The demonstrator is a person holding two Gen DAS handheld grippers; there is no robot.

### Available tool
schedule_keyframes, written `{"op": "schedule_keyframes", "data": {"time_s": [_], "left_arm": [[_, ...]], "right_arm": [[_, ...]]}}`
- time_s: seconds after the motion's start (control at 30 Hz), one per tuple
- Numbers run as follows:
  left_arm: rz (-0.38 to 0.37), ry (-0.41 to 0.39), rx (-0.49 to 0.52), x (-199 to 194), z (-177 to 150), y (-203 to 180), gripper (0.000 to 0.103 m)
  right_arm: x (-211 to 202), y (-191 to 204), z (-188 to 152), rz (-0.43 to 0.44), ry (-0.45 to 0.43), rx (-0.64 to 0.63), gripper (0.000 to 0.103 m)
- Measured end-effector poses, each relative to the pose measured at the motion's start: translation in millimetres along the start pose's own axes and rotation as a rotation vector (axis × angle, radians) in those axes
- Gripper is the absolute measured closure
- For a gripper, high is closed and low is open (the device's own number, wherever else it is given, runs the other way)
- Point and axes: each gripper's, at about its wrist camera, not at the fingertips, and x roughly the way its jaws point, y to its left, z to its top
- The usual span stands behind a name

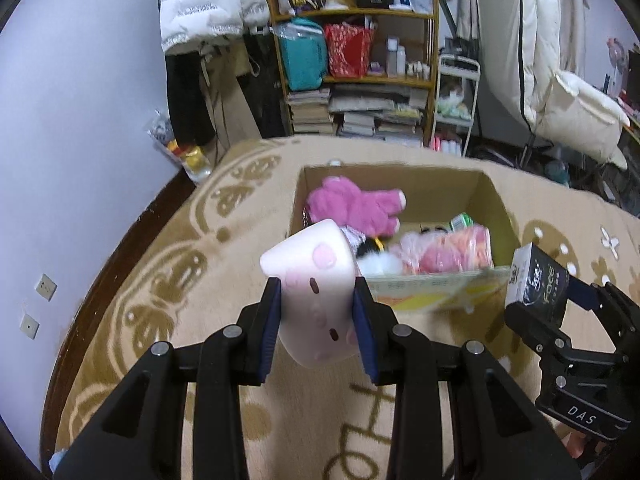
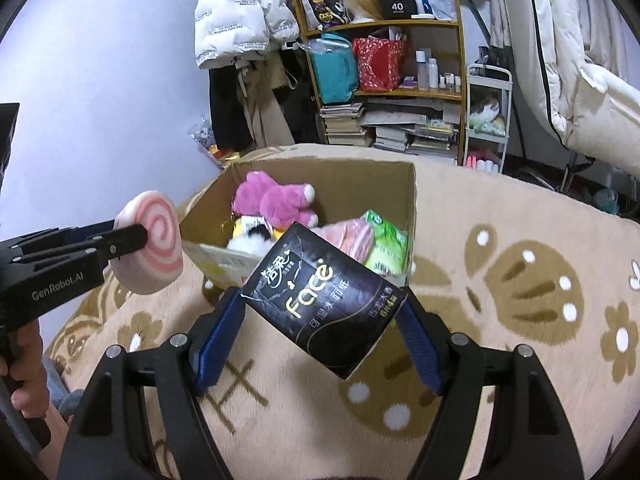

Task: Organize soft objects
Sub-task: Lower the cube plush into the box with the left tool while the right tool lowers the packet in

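Observation:
My left gripper [image 1: 316, 312] is shut on a white and pink roll-cake plush [image 1: 316, 280] and holds it just before the near left corner of the cardboard box [image 1: 492, 196]. The plush shows its pink swirl end in the right wrist view [image 2: 150, 246]. My right gripper [image 2: 324, 320] is shut on a black tissue pack [image 2: 320, 300] marked "Face", held above the rug in front of the box [image 2: 412, 188]. The pack also shows in the left wrist view [image 1: 536, 276]. A pink plush [image 1: 356, 204], a white fluffy toy [image 1: 380, 262] and soft packs lie in the box.
A beige patterned rug [image 2: 520, 280] covers the surface. A shelf [image 1: 360, 80] with books and bags, hanging jackets [image 1: 208, 4] and a white cart [image 1: 456, 96] stand behind. A purple wall [image 1: 80, 120] is at the left.

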Motion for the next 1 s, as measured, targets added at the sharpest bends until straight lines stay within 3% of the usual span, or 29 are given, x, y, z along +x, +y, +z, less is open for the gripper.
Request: {"op": "schedule_keyframes", "data": {"time_s": [0.43,1.0], "left_arm": [[0.023,-0.111,0.007,11,38,2,0.069],[-0.001,-0.109,0.038,50,45,1,0.067]], "right_arm": [[14,-3,11,0.006,-0.02,0.001,0.023],[50,-6,39,0.006,-0.043,-0.034,0.023]]}}
